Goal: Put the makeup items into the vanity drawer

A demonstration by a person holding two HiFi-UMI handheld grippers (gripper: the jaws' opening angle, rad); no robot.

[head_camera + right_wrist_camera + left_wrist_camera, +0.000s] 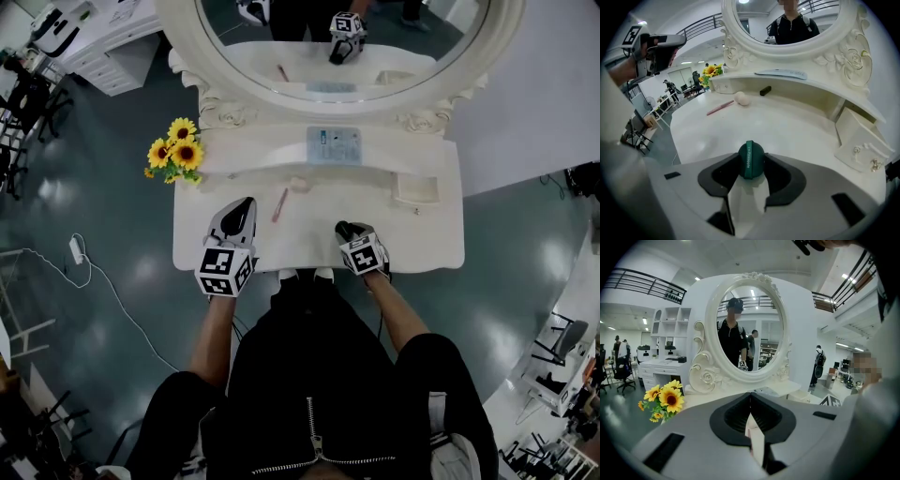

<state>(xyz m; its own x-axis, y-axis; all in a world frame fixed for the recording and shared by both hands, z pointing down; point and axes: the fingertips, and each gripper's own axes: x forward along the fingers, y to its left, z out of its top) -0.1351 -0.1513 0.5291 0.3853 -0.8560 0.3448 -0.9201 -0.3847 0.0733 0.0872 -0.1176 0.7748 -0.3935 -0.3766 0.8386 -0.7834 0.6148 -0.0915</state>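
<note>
A dark green egg-shaped makeup item (pixel 751 160) with a raised band sits between the jaws of my right gripper (pixel 751 161), low over the near part of the white vanity top (pixel 787 126); both pads touch its sides. In the head view my right gripper (pixel 343 228) is at the table's front edge. My left gripper (pixel 246 202) hangs above the left front, jaws shut with nothing in them, and faces the mirror (pixel 747 329). A pink pencil (pixel 279 204), a beige sponge (pixel 299 184) and a small black stick (pixel 765 90) lie further back. The small drawer (pixel 417 201) stands open at the right.
Sunflowers (pixel 174 154) stand at the vanity's left end. A pale printed card (pixel 335 145) lies on the raised shelf under the oval mirror. The open drawer (pixel 860 140) juts out at the right in the right gripper view. People stand in the room behind.
</note>
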